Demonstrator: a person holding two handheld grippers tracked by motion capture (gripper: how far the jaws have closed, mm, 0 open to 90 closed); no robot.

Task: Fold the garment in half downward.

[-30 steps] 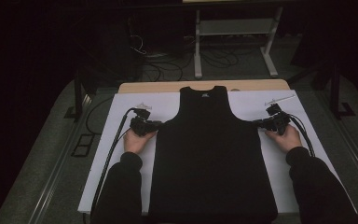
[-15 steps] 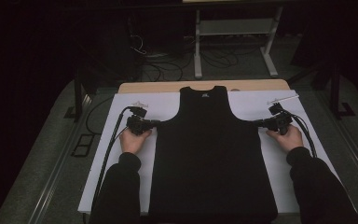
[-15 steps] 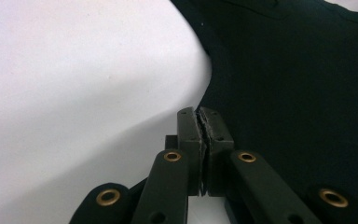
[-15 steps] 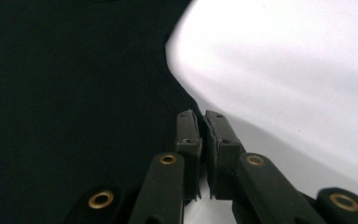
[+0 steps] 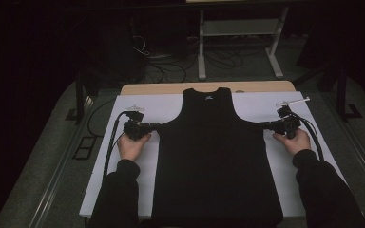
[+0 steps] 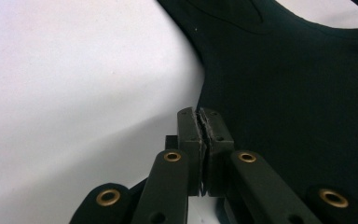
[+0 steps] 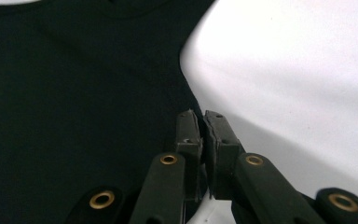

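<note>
A black sleeveless tank top [image 5: 214,156] lies flat, neck away from me, on a white board [image 5: 138,107]. My left gripper [image 5: 156,126] lies level and points right at the top's left side, just under the armhole. In the left gripper view its jaws [image 6: 199,114] meet right on the edge of the black cloth [image 6: 284,93], shut on that edge. My right gripper [image 5: 265,124] mirrors it at the right side. In the right gripper view its jaws [image 7: 200,116] pinch the hem where cloth [image 7: 74,93] meets board [image 7: 307,70].
The white board rests on a wooden table [image 5: 209,87] whose far edge shows behind the collar. Cables [image 5: 111,142] trail from both grippers across the board. A metal stand [image 5: 237,42] and floor cables lie beyond in the dark.
The left gripper has swung from a slanted pose to level, pointing at the top's side, and its hand has shifted a little. The right gripper has stayed put.
</note>
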